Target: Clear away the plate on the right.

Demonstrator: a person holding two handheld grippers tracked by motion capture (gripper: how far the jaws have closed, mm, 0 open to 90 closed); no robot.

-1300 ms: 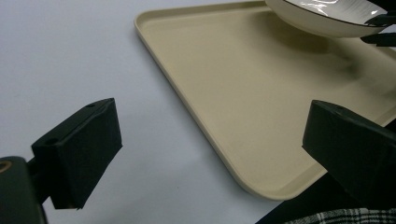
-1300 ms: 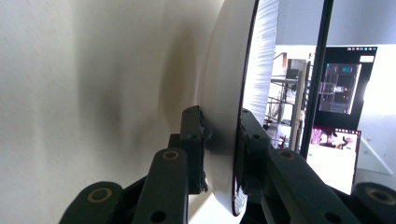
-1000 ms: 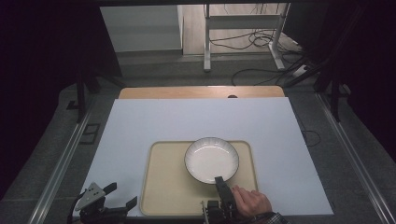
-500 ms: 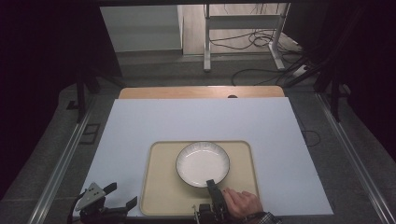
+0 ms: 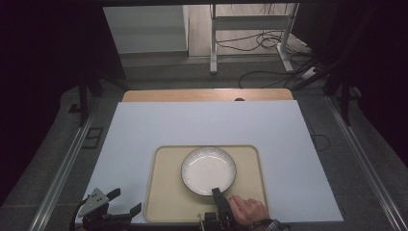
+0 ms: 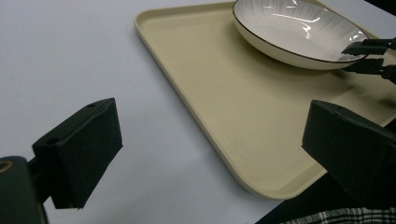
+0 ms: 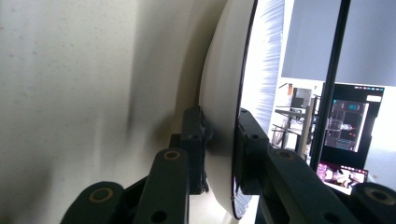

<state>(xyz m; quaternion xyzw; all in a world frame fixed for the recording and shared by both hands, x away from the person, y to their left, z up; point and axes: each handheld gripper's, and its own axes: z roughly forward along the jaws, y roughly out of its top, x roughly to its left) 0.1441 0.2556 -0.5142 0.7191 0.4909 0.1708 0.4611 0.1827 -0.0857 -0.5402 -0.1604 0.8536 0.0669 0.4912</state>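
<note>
From the high view, a white bowl point(image 5: 209, 170) with a dark rim sits on a tan tray point(image 5: 166, 202), a bit toward 12 o'clock from the tray's middle. The tray lies on a white sheet point(image 5: 207, 125) on the table. The right gripper point(image 5: 217, 193) bites the bowl's rim at about 5 o'clock, with a hand point(image 5: 248, 211) behind it. The left gripper point(image 5: 118, 207) waits near 7 o'clock, off the tray.

In the left gripper view, its two jaws stand wide apart with nothing between them. The tray point(image 6: 219, 93) is just ahead, the bowl point(image 6: 299, 32) sits at 1 o'clock, and the right gripper point(image 6: 369, 56) pinches the rim from the far side.

In the right gripper view, the jaws are squeezed onto the bowl's rim point(image 7: 245, 70), one inside and one outside.

I think the bowl is being gripped to move it. To do it well, keep the squeeze firm, because only the thin edge is held. Lift slowly and keep the bowl flat, or it may tip and slip out. The free left gripper could steady the tray.
</note>
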